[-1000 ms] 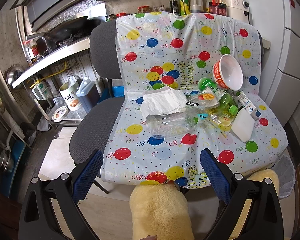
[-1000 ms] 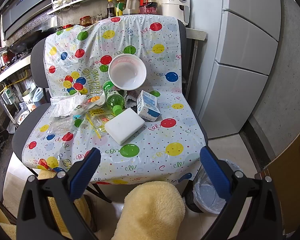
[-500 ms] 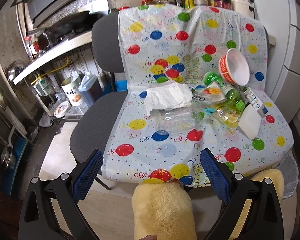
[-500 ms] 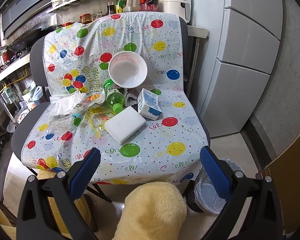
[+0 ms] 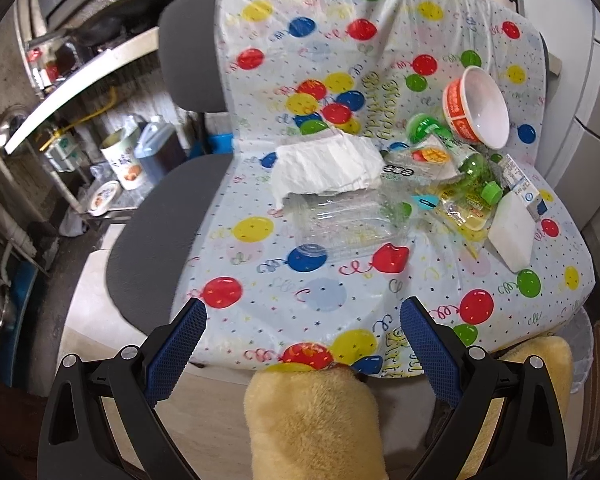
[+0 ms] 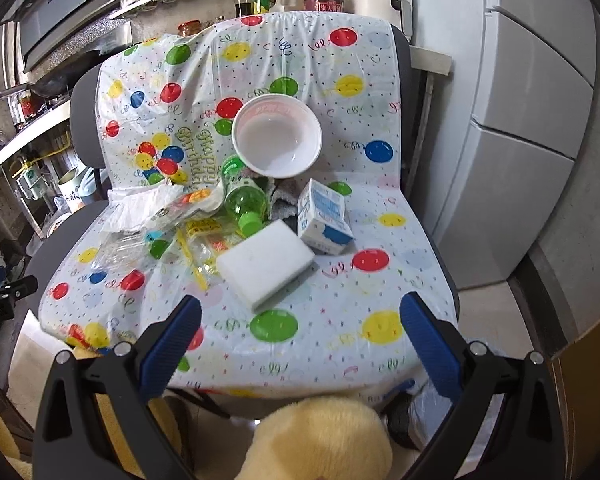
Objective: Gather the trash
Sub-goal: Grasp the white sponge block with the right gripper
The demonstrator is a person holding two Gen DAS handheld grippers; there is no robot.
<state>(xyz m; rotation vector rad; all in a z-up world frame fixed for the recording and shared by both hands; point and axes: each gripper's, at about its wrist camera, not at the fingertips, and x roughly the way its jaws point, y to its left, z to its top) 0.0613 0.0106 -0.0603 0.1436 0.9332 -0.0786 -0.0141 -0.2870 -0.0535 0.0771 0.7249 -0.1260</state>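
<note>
Both grippers hang empty with fingers spread wide, the left gripper [image 5: 302,320] short of the clear plastic tray [image 5: 340,224] and the right gripper [image 6: 300,318] short of the white foam block [image 6: 266,262], all trash lying on the balloon-print sheet [image 6: 340,308] over the chair seat. A sound first grab is probably the foam block, pinched across its narrow sides, since it lies clear at the front. The green bottle [image 6: 244,202], milk carton [image 6: 324,216], wrappers [image 6: 200,236] and tilted bowl [image 6: 278,142] crowd behind it, and the slippery sheet may drag.
</note>
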